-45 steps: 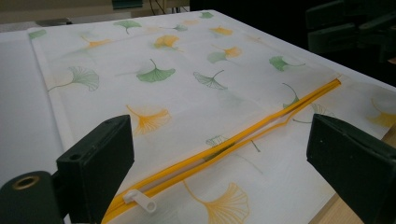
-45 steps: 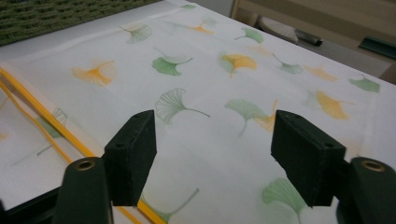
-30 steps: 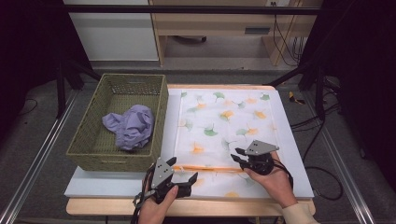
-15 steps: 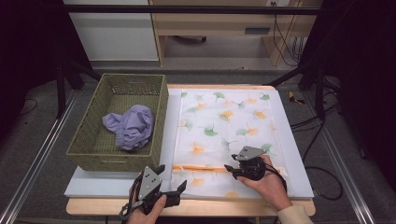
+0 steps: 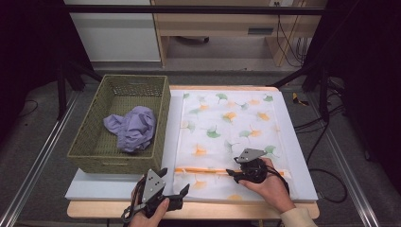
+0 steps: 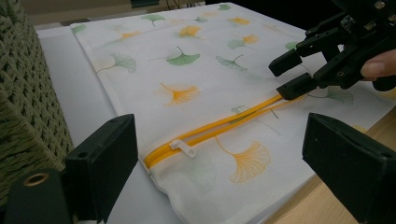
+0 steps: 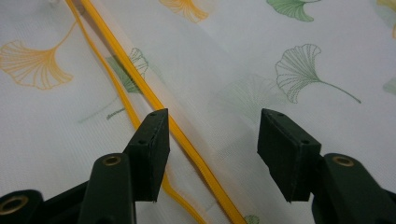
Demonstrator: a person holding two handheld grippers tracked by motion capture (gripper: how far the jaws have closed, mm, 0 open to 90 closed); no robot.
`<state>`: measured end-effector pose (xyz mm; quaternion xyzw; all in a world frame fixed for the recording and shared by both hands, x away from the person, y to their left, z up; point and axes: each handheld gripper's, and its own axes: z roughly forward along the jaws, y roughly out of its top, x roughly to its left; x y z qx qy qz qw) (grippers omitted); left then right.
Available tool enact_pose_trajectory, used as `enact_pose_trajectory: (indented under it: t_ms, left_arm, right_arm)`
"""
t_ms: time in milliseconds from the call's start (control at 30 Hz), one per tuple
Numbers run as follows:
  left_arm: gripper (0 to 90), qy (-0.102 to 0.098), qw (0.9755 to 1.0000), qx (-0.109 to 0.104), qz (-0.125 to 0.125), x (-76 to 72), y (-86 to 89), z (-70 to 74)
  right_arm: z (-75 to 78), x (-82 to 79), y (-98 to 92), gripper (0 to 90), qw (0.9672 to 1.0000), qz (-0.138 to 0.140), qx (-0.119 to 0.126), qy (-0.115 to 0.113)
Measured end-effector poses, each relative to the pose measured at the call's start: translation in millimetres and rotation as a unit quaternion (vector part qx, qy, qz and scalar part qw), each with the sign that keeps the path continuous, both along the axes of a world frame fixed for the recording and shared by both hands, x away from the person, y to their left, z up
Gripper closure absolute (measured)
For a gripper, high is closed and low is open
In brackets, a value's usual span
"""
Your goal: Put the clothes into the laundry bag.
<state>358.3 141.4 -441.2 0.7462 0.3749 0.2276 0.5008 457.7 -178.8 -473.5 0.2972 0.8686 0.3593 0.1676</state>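
Note:
A white mesh bag (image 5: 227,123) printed with ginkgo leaves lies flat on a white board. Its yellow zipper (image 5: 208,170) runs across the near end and stands partly apart, with the white pull (image 6: 183,147) at its left end. My right gripper (image 5: 231,176) rests low over the zipper's right part. Its jaws have just been opening and stand apart, not pressing anything; the zipper tape (image 7: 116,51) passes beneath the left jaw. My left gripper (image 5: 176,182) is wide open near the bag's front left corner, short of the pull, with nothing in it.
A green wicker basket (image 5: 90,156) stands left of the board with a crumpled purple cloth (image 5: 132,127) inside. The wooden table edge (image 5: 213,210) runs along the front. Cables trail on the floor at the right.
The right gripper's jaws have spread apart over the zipper. Both hands have slid slightly toward the front edge of the table.

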Motion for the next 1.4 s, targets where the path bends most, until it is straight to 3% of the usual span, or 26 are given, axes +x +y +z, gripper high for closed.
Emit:
enact_pose_trajectory:
  t_ms: [267,567,867,1067,1267,1400]
  left_arm:
    - [10.0,0.005,0.9999,0.005,-0.007,0.1,-3.9,-2.6]
    - [10.0,0.009,0.9999,0.007,0.002,-0.4,-4.3,-4.1]
    - [10.1,0.010,0.9999,0.009,0.008,0.0,-3.6,-5.5]
    - [10.0,0.010,0.9998,0.013,0.007,-1.9,-6.1,-5.5]
    - [10.1,0.014,0.9997,0.022,0.004,-3.8,-7.7,-6.1]
    - [9.4,0.005,0.9992,0.038,0.004,-10.0,-9.9,-3.8]
  right_arm:
    - [-3.3,3.4,0.1,50.2,0.9999,-0.004,-0.009,0.014]
    - [-2.8,5.1,0.4,66.2,0.9993,-0.020,-0.009,0.029]
    - [-2.7,5.8,2.8,84.2,0.9993,-0.023,-0.013,0.025]
    - [-2.3,5.3,4.4,87.6,0.9991,-0.035,-0.018,0.015]
    - [6.5,5.5,-2.1,88.2,0.9985,-0.050,0.023,-0.003]
    - [18.6,0.9,-8.4,88.4,0.9960,-0.062,0.055,-0.032]
